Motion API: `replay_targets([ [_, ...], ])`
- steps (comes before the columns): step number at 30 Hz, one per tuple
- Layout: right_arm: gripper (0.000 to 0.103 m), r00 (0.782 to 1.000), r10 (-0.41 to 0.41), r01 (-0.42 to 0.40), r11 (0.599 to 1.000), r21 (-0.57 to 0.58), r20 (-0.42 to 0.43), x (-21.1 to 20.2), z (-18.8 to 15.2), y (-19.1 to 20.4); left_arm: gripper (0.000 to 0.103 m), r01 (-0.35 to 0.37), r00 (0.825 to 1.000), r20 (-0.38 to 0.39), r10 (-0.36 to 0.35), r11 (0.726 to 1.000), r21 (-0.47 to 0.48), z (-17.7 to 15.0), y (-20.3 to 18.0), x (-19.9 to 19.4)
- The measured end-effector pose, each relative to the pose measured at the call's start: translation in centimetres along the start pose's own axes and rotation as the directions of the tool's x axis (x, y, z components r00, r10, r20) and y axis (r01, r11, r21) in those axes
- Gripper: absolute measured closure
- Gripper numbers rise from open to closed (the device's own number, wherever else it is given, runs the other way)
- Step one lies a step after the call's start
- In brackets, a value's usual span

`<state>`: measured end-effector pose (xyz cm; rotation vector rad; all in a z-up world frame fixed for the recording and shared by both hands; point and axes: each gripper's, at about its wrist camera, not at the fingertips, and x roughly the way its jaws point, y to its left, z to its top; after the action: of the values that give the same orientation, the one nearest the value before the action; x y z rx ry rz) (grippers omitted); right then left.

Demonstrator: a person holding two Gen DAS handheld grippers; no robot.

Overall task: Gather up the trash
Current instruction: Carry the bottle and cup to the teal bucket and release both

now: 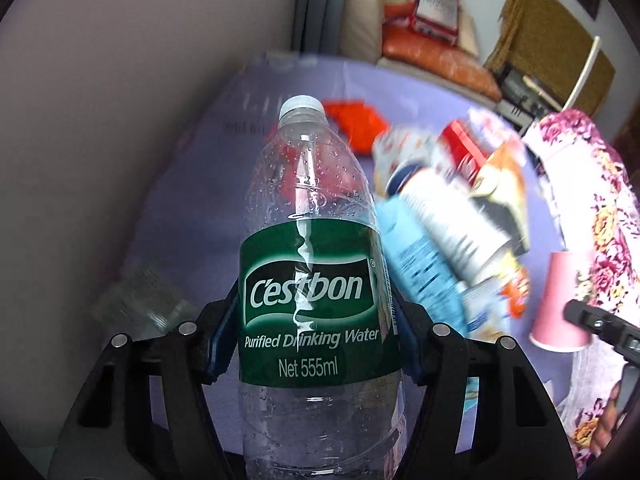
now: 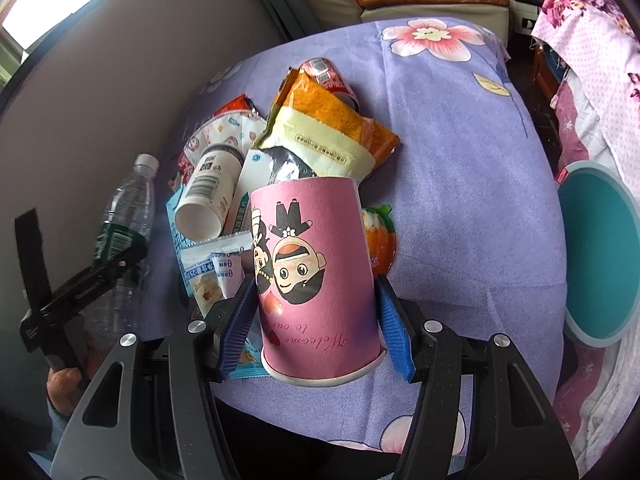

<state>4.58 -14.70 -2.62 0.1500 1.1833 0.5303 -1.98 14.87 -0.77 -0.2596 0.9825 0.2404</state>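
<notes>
my left hand-held gripper [image 1: 316, 344] clasps a clear plastic bottle [image 1: 316, 264], green label reading "c'estbon purified drinking water, net 555ml". my right hand-held gripper [image 2: 316, 320] clasps an upturned pink paper cup [image 2: 316, 280], "welcome to our", over the lilac floral cloth [image 2: 460, 184].

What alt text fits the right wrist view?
The right hand-held gripper holds an upside-down pink cup over a purple cloth. Wrappers and a white bottle lie behind; a teal bin stands right.
</notes>
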Motion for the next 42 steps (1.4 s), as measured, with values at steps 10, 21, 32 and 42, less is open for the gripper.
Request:
replay_targets([
  [10,0.047,0.994,0.025,-0.031,0.998,0.059,0.109,-3.6,0.8,-2.6,0.037,0.121,0.989,0.062,-0.132,0.980,0.157,1.9,-8.1,-4.3],
  [21,0.047,0.954,-0.111,0.019,0.949,0.314,0.278,-11.4,-0.7,-15.1,0.037,0.334,0.942,-0.146,-0.301,0.855,0.396,0.5,-25.4,-0.2],
  [32,0.047,0.940,-0.234,0.072,0.847,0.527,0.248,-13.1,-4.8,-27.1,0.037,0.453,0.881,-0.386,-0.274,0.726,0.517,-3.9,-39.4,6.9],
  [42,0.047,0.942,-0.269,0.100,0.796,0.597,0.201,-12.1,-5.9,-31.4,0.036,0.509,0.833,-0.502,-0.233,0.679,0.529,-5.7,-44.8,10.7],
])
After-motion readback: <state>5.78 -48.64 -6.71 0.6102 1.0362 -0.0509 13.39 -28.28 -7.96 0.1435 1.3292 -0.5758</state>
